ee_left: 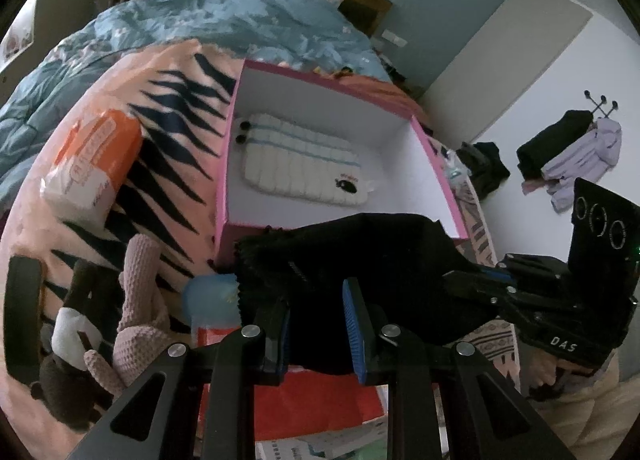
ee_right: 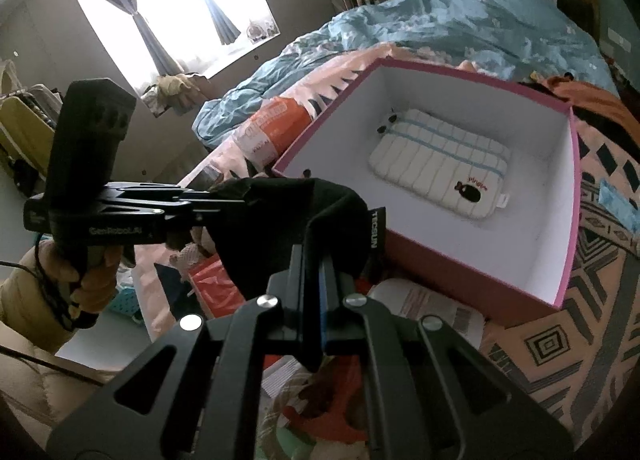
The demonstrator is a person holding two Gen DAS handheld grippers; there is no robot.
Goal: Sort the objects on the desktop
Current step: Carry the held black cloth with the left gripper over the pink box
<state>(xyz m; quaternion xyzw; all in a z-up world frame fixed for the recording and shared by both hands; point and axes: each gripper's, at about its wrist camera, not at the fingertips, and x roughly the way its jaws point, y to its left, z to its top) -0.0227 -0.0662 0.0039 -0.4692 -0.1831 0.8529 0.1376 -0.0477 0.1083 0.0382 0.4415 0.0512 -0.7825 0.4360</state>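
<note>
A black cloth pouch (ee_left: pixel 360 244) with a TECSUN tag hangs stretched between both grippers, just in front of the pink box's near wall. My left gripper (ee_left: pixel 316 300) is shut on one end of it, blue pads pressing the cloth. The right gripper (ee_left: pixel 480 280) pinches the other end. In the right wrist view the right gripper (ee_right: pixel 316 260) is shut on the pouch (ee_right: pixel 280 228), and the left gripper (ee_right: pixel 232 200) holds it from the left. The pink box (ee_left: pixel 320 78) (ee_right: pixel 472 74), white inside, lies open on the bed with a white striped case (ee_left: pixel 304 160) (ee_right: pixel 440 164) in it.
An orange and white packet (ee_left: pixel 92 156) lies left of the box on the patterned pink blanket (ee_left: pixel 176 164). Plush toys (ee_left: pixel 136 300) and a red bag (ee_left: pixel 312 400) sit near the bed's front edge. A blue quilt (ee_right: pixel 460 20) covers the far bed. A person's hand (ee_right: pixel 92 280) grips the left handle.
</note>
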